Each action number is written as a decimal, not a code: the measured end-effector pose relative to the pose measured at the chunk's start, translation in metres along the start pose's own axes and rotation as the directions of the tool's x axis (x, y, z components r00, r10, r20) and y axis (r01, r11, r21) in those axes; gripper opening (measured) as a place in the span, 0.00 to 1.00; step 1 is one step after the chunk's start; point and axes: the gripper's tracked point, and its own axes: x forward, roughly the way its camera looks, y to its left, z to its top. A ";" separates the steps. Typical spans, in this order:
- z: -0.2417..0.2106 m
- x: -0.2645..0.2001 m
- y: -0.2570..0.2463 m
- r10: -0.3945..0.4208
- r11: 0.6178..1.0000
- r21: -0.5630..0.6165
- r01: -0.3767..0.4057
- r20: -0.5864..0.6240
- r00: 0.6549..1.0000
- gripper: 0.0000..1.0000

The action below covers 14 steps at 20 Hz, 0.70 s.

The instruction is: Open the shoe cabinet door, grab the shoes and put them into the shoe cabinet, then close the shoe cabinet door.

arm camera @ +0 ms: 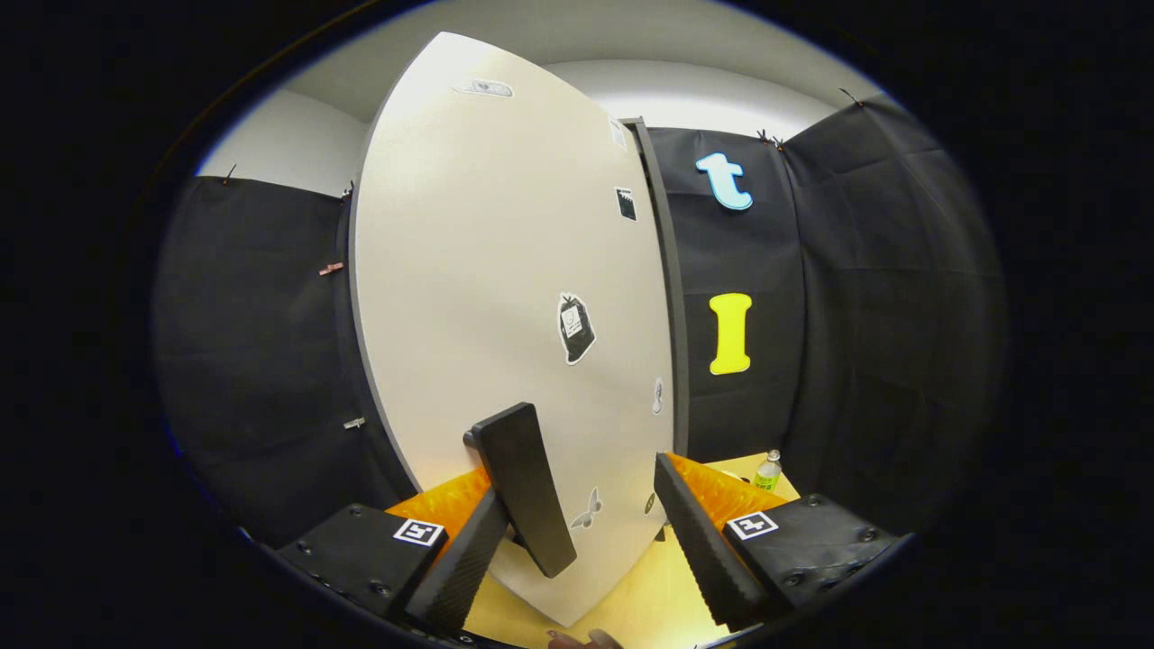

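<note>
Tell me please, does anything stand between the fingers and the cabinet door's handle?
Nothing visible does. The black handle on the white door lies between the open gripper fingers, beside one finger; whether it touches is unclear.

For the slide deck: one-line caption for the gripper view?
Open gripper facing the pale cabinet door, its dark handle between the fingers; small bottle beyond.

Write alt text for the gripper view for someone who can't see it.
The gripper is open just ahead of a white cabinet door, its black handle between the fingers, nearer the left one. A small bottle stands beyond.
</note>
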 end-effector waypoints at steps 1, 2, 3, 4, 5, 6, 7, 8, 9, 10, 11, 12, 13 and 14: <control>0.000 0.000 0.000 0.001 1.000 -0.001 -0.001 0.005 1.000 0.98; -0.001 0.005 0.006 -0.002 1.000 -0.009 0.002 0.013 1.000 0.98; 0.000 0.010 0.015 -0.006 1.000 -0.019 0.006 0.021 1.000 0.98; -0.001 0.015 0.022 -0.012 1.000 -0.025 0.012 0.025 1.000 0.98; -0.003 0.020 0.029 -0.020 0.999 -0.029 0.021 0.028 0.999 0.98; -0.004 0.023 0.034 -0.031 0.999 -0.032 0.032 0.032 0.999 0.98; -0.004 0.028 0.039 -0.041 0.999 -0.034 0.043 0.036 0.998 0.98; -0.005 0.031 0.044 -0.050 0.998 -0.034 0.051 0.039 0.998 0.98; -0.004 0.032 0.049 -0.053 0.998 -0.030 0.054 0.038 0.998 0.98; -0.004 0.033 0.057 -0.044 0.999 -0.027 0.045 0.035 0.998 0.98; -0.003 0.034 0.069 -0.016 1.000 -0.025 0.017 0.037 0.999 0.98; -0.003 0.036 0.076 -0.009 0.999 -0.036 0.010 0.041 0.999 0.98; -0.003 0.034 0.078 -0.011 0.999 -0.053 0.013 0.043 0.999 0.98; -0.004 0.033 0.084 0.004 0.998 -0.062 -0.002 0.045 0.999 0.98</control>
